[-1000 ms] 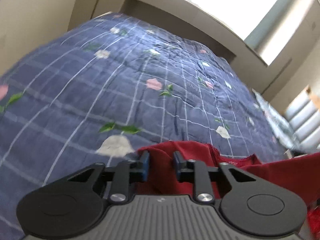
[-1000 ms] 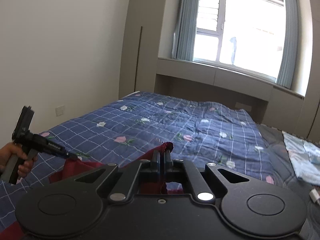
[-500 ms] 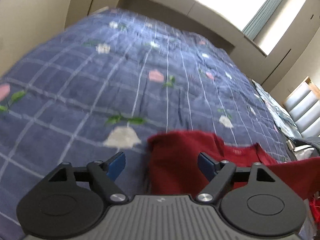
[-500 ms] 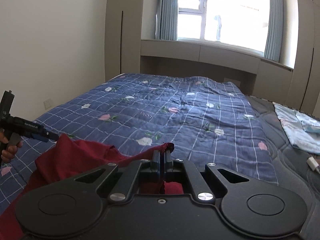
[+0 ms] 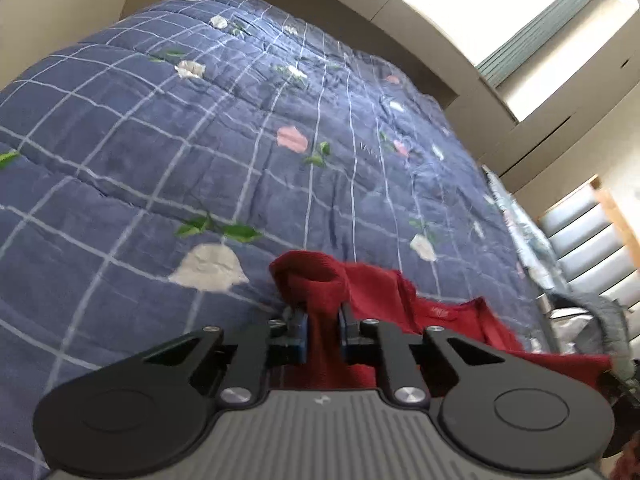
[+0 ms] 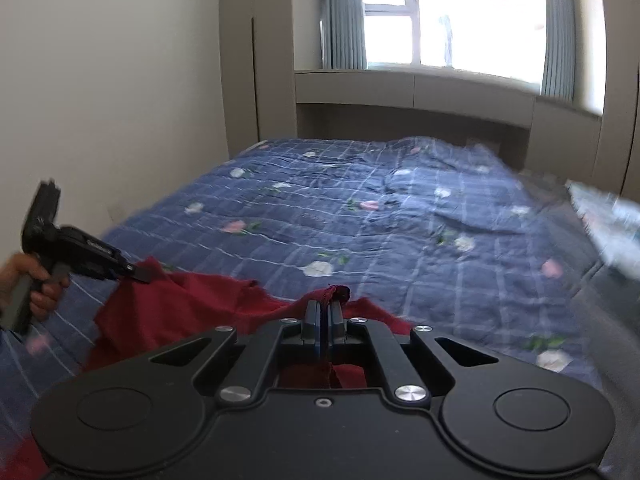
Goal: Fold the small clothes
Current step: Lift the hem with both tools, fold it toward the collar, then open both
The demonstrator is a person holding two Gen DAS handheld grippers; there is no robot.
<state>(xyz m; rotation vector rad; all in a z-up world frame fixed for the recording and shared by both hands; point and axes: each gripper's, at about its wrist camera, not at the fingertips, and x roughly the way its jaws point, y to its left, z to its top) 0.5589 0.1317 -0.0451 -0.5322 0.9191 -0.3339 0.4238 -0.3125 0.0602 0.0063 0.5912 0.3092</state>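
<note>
A dark red garment (image 5: 368,292) lies partly lifted over the blue checked quilt (image 5: 200,140) of a bed. My left gripper (image 5: 323,322) is shut on a bunched corner of it, the cloth rising between the blue pads. In the right wrist view my right gripper (image 6: 325,312) is shut on another edge of the red garment (image 6: 188,308), a small tuft showing above the fingertips. The left gripper (image 6: 136,274) also shows there at the left, held by a hand and pinching the cloth's far corner. The garment hangs stretched between both grippers.
The quilt (image 6: 400,220) with flower prints covers the whole bed. A wall runs along the left side and a window ledge (image 6: 412,88) stands behind the bed head. A pale patterned cloth (image 6: 608,220) lies at the right edge. Grey items (image 5: 592,316) sit beside the bed.
My left gripper was shut on the cloth, opened wide half a second ago, and is now shut on a red corner again. My right gripper kept its grip while its view shifted.
</note>
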